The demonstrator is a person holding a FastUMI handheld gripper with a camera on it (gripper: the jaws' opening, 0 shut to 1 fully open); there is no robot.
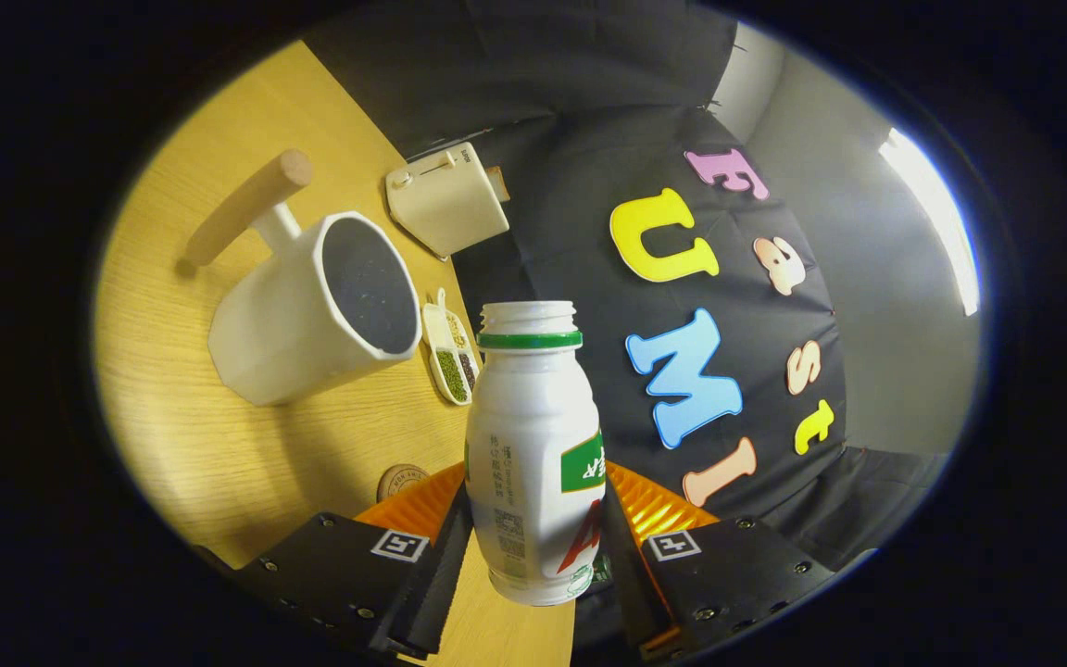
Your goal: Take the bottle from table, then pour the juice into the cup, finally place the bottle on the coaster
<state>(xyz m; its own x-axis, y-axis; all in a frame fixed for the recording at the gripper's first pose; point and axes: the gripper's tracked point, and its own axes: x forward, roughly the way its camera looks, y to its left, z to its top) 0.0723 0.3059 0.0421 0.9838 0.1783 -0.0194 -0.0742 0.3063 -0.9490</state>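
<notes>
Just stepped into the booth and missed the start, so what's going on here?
A person is working a handheld gripper, and its two fingers are closed on an uncapped white bottle lifted off the wooden table. The view is tilted toward the white cup with the wooden handle, beyond the fingers, so pouring looks about to start. A round coaster sits on the table just by the fingers. A toaster and a small dish of beans lie beyond the cup.
</notes>
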